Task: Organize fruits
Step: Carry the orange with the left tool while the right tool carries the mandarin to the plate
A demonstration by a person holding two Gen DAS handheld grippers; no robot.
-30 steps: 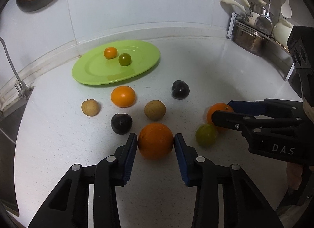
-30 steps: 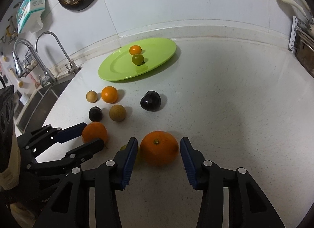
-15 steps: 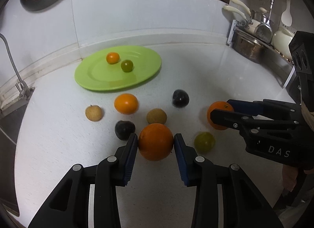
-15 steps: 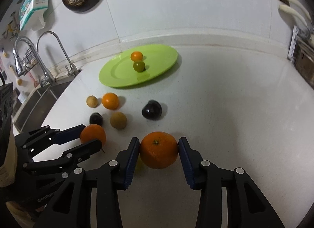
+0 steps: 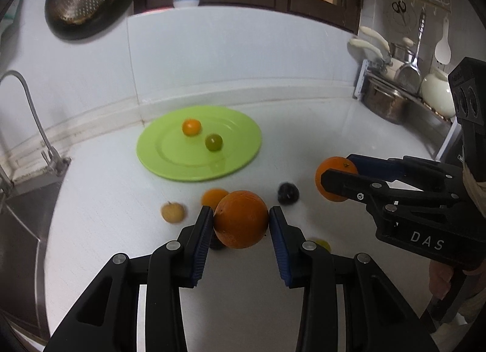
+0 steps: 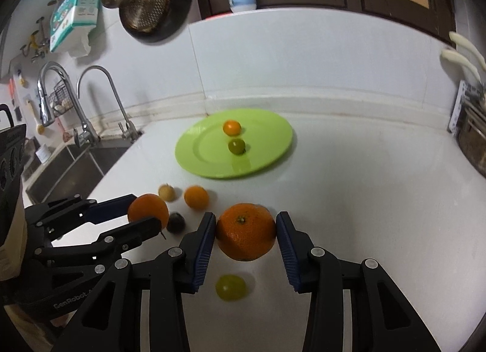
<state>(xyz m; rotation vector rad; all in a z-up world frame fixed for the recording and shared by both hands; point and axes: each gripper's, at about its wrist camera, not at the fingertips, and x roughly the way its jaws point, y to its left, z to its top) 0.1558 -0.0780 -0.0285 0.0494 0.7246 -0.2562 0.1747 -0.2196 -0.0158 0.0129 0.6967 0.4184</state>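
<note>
A: Left gripper (image 5: pixel 240 220) status?

B: Jaws clamped on a large orange (image 5: pixel 241 219), blue pads touching both flanks. The fruit is lifted off the white countertop (image 5: pixel 303 145); its lower edge overlaps the fruit lying behind it.

A: Right gripper (image 6: pixel 246 232)?

B: Same picture. Jaws pressed against a second orange (image 6: pixel 246 231), stem end facing the camera, held above the surface. From the left wrist view that orange shows at (image 5: pixel 335 178), between the right gripper's fingers.

A: Loose fruit on the counter?

B: A yellow-green fruit (image 6: pixel 231 287) lies directly below the right gripper's orange. Near the left gripper: a small tan fruit (image 5: pixel 172 212), a smaller orange (image 6: pixel 196 197), a dark plum (image 6: pixel 176 222). A second dark fruit (image 5: pixel 288 192) sits between the two grippers in the left view, blurred.

A: Plate?

B: Green plate (image 5: pixel 243 127) toward the backsplash, well apart from both grippers. Holds a small orange fruit (image 5: pixel 191 127) and a small green fruit (image 5: pixel 213 142), near each other, not touching.

A: Surroundings?

B: Sink faucet (image 6: pixel 103 91) at left, strainer pan (image 6: pixel 148 3) hanging on the wall.
</note>
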